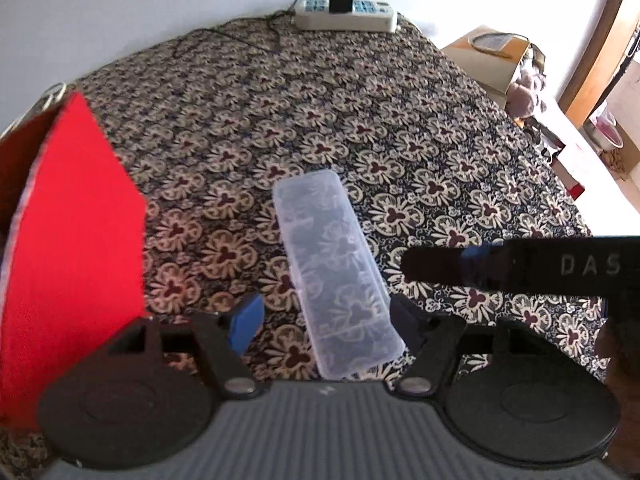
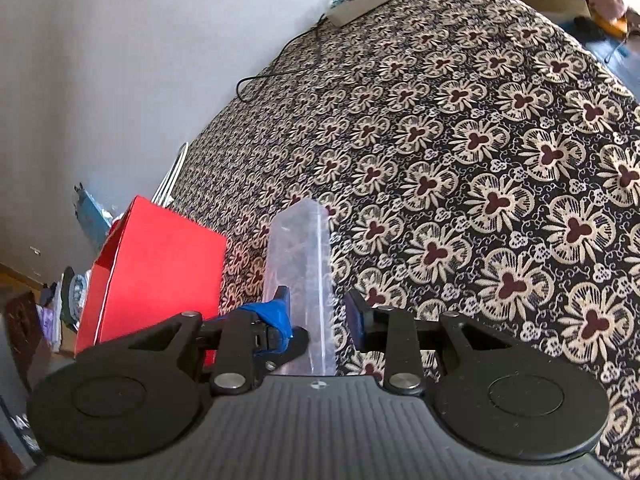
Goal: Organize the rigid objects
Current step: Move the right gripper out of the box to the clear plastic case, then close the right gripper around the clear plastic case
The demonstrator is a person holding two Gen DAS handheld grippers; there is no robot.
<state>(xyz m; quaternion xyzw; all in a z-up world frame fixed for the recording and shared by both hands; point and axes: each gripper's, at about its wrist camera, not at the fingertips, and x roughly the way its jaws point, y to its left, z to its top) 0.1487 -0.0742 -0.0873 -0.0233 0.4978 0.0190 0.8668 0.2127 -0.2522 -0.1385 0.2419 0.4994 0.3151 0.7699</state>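
Observation:
A long clear plastic case (image 1: 338, 268) hangs above the flowered tablecloth (image 1: 320, 112). My left gripper (image 1: 326, 320) is open, its blue pads on either side of the case's near end, the left pad apart from it. My right gripper (image 2: 320, 312) is shut on the case (image 2: 302, 276), which stands on edge between its fingers. The right gripper's finger also shows in the left wrist view (image 1: 520, 266), reaching in from the right. A red box (image 1: 76, 248) stands at the left, also seen in the right wrist view (image 2: 156, 268).
A white power strip (image 1: 346, 14) with a black charger lies at the table's far edge. A cable (image 2: 276, 72) runs along the cloth. Cardboard boxes (image 1: 488, 60) and clutter stand beyond the right edge.

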